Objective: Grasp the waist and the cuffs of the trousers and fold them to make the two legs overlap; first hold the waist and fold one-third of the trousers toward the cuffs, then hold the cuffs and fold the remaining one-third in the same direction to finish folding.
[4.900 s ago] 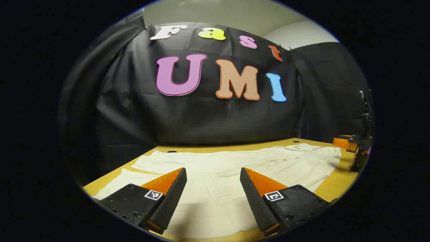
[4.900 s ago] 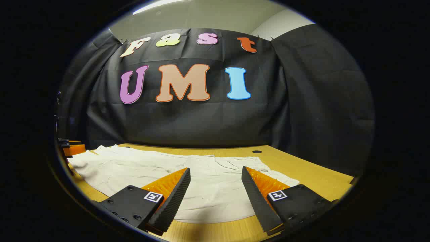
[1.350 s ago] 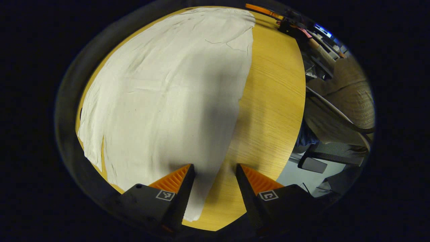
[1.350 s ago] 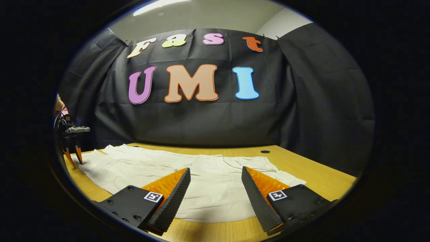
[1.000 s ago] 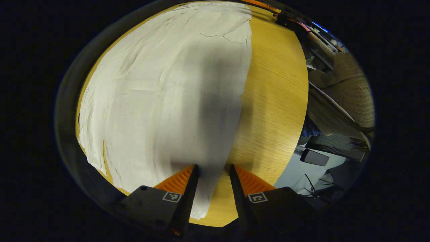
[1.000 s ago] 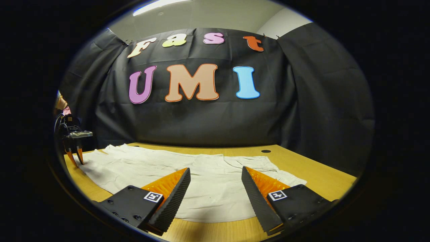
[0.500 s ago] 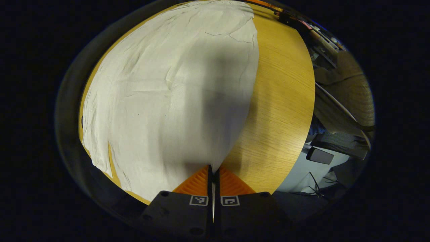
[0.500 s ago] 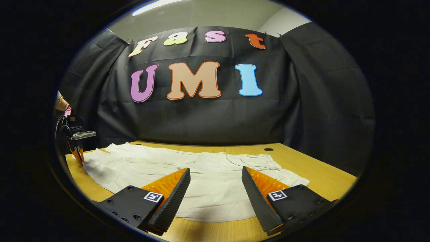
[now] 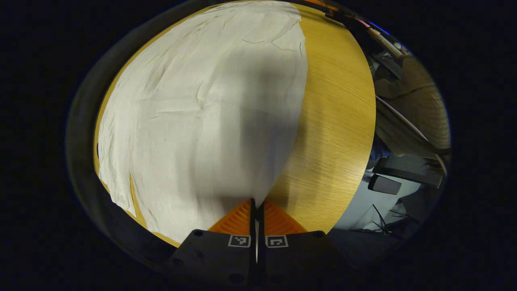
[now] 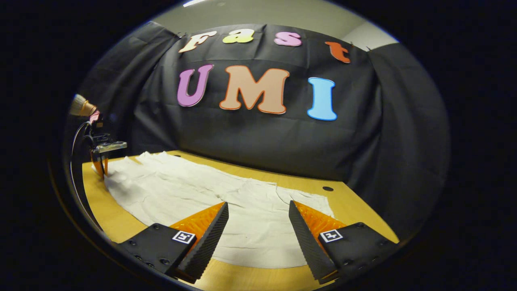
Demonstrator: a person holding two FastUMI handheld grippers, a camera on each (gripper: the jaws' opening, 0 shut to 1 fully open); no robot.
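Note:
Cream trousers [image 9: 194,113] lie spread flat on the wooden table [image 9: 335,121]. My left gripper [image 9: 256,205] points down at the table and is shut on the near edge of the fabric at the cuff end, and a thin fold of cloth shows between the closed fingers. In the right gripper view the trousers [image 10: 190,190] stretch from the far left to the waist end just ahead. My right gripper [image 10: 258,206] hovers open above that waist end with nothing between its fingers. The left gripper [image 10: 101,165] shows far off at the left, tips down on the cloth, under a hand.
The booth's black cloth wall stands behind the table. A small dark hole [image 10: 328,188] sits in the tabletop at the back right. Past the table's near edge are a person's tan sleeve [image 9: 420,101], a chair [image 9: 404,173] and the floor.
My left gripper swung down over the cuff end and closed on the trousers' edge; it stays shut. My right gripper stayed open and its view has tilted and shifted a little.

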